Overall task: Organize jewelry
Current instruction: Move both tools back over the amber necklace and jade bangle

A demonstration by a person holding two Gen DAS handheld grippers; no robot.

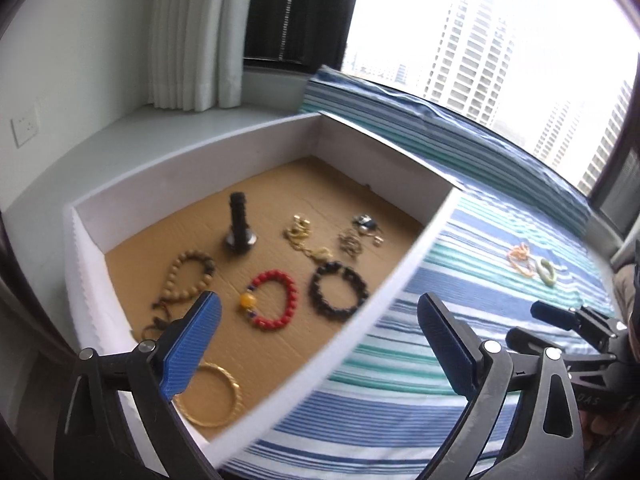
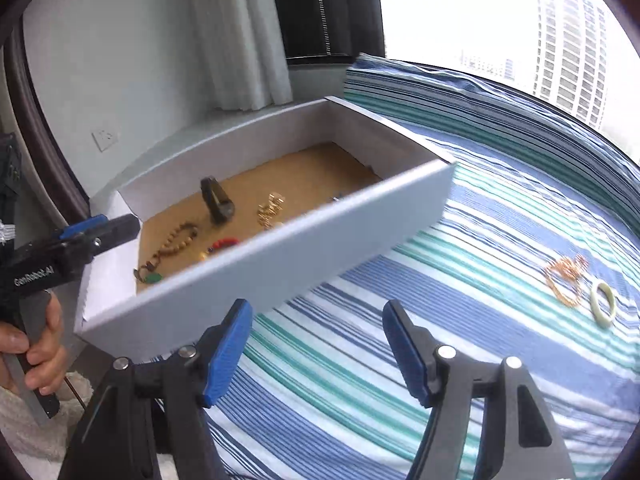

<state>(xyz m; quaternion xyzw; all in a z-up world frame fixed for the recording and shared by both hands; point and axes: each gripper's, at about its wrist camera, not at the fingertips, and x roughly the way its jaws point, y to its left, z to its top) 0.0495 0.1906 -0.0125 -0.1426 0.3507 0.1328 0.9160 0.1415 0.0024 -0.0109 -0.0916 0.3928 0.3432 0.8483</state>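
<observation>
A white box (image 1: 400,264) with a cardboard floor holds a wooden bead bracelet (image 1: 192,276), a red bead bracelet (image 1: 272,300), a black bead bracelet (image 1: 338,292), a gold bangle (image 1: 212,396), a gold chain (image 1: 304,236) and a black stand (image 1: 238,228). My left gripper (image 1: 318,312) hangs open above the box's near wall, one finger over the floor, one over the cloth, holding nothing. Out on the striped cloth lie an orange-gold chain (image 2: 566,280) and a pale green bangle (image 2: 604,308). My right gripper (image 2: 317,312) is open and empty, just outside the box (image 2: 280,264), left of those two.
The striped blue, teal and white cloth (image 2: 440,320) covers the sill up to a window with towers outside. A white curtain (image 1: 188,40) and a wall socket (image 1: 25,130) are behind the box. A hand (image 2: 36,344) grips the left tool's handle.
</observation>
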